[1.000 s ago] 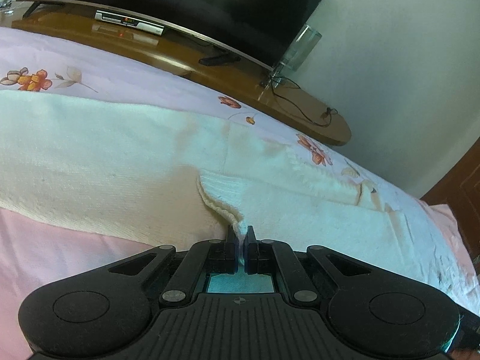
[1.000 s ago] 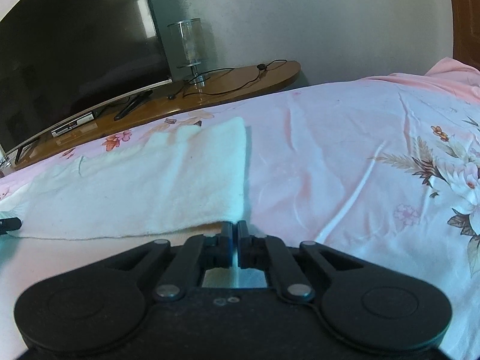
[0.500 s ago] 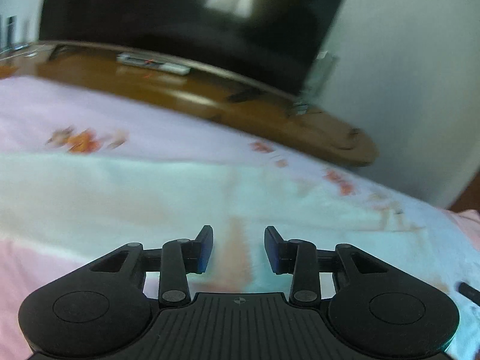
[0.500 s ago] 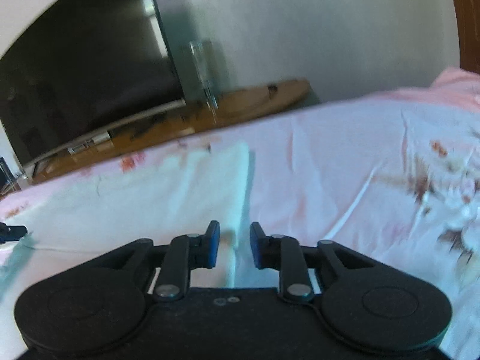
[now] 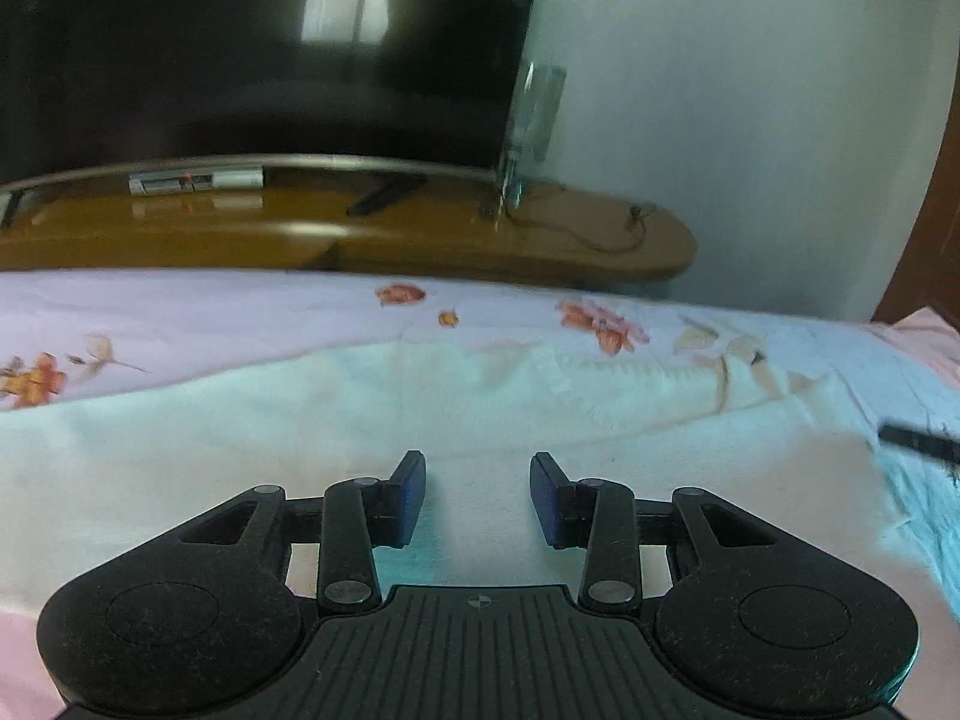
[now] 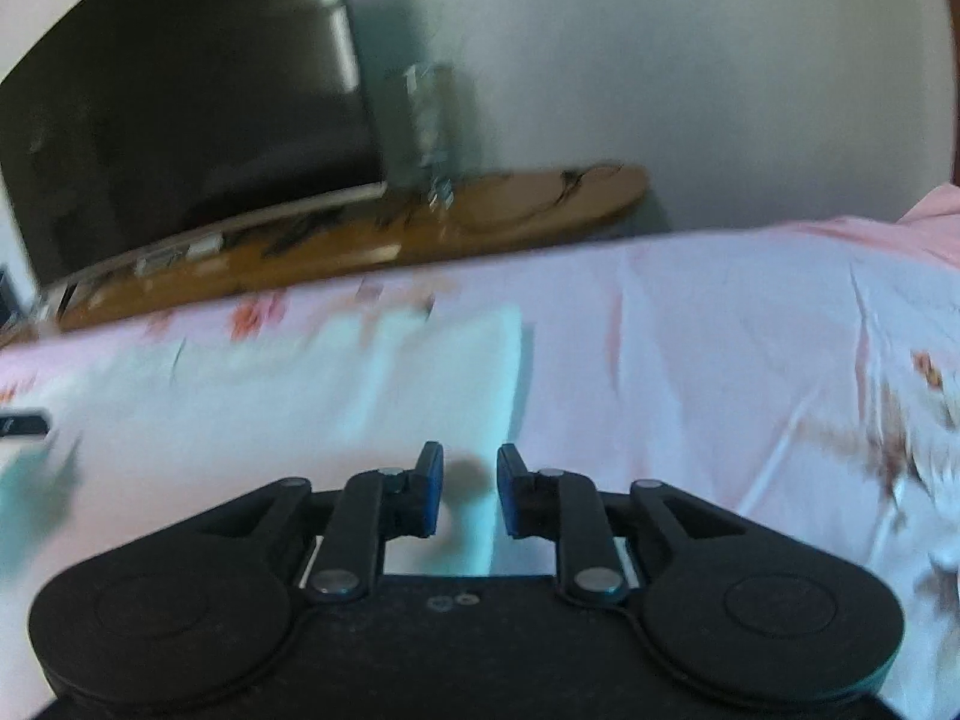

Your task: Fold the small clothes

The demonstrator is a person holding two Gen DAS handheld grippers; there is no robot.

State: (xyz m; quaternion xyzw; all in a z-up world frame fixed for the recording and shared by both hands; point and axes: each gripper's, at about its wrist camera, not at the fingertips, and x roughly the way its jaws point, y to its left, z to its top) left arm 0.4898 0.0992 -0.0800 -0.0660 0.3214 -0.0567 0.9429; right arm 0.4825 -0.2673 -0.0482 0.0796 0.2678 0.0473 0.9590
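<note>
Left tongs [image 5: 478,495] and right tongs [image 6: 470,495], both parted and empty above the white garment [image 5: 240,450]: a careless pass could snag and undo its fold.

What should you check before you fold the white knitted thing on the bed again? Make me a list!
1. Left gripper let go: ok, its jaws have just opened and nothing is between them.
2. Right gripper let go: ok, jaws just opened, empty.
3. White knitted garment lying on the pink bedsheet: ok.
4. Garment's right edge straight: ok, as far as the blur allows.
5. Garment free of wrinkles: cannot tell, both views are blurred.
6. Nothing lying on the garment: ok in the part that shows.
</note>
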